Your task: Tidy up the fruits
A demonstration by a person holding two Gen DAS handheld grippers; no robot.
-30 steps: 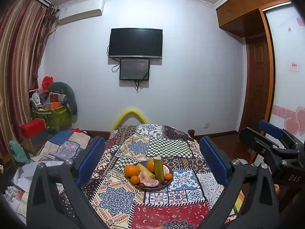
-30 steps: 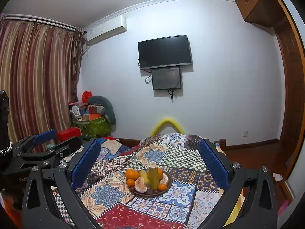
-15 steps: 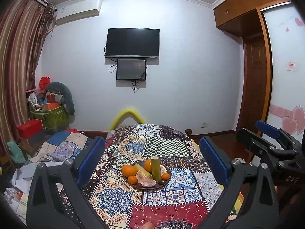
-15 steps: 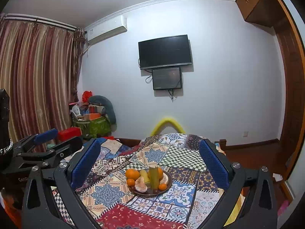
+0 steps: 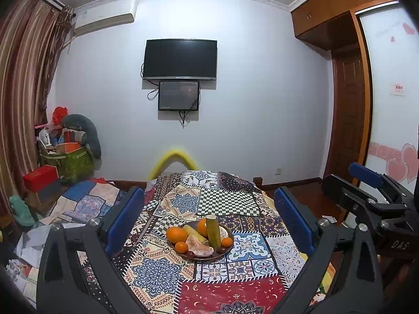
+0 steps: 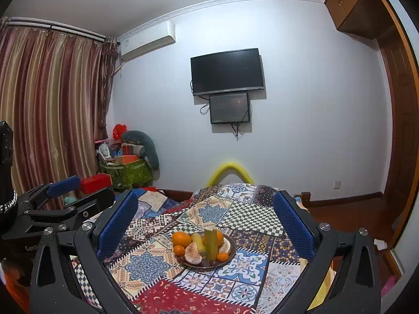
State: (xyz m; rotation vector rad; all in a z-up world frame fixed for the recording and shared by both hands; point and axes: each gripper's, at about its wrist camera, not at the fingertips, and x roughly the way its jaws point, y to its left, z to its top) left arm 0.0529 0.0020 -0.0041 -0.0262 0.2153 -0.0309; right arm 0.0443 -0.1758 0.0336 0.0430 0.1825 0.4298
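Observation:
A brown plate (image 5: 227, 229) (image 6: 232, 240) rests mid-table on a patchwork cloth (image 5: 157, 274) (image 6: 146, 264). It holds several oranges (image 5: 176, 235) (image 6: 181, 238), an upright yellow-green stalk (image 5: 213, 231) (image 6: 211, 243), a peeled pale citrus piece (image 5: 199, 246) (image 6: 192, 255) and small dark fruits (image 5: 190, 254). My left gripper (image 5: 208, 196) is open, held above and well short of the plate, which shows between its blue pads (image 5: 125, 219). My right gripper (image 6: 205, 196) is open too and frames the plate the same way. Neither holds anything.
Each gripper shows in the other's view, the right gripper (image 5: 366, 183) on the right and the left gripper (image 6: 62, 184) on the left. A yellow arc (image 5: 178, 158) rises behind the table. A low patchwork-covered surface (image 5: 86, 204) and a clutter pile (image 5: 68, 154) lie left, a wooden door (image 5: 348, 120) right.
The left wrist view has shifted slightly, so the room and plate sit a little further left. The right wrist view is unchanged. Both grippers stay open.

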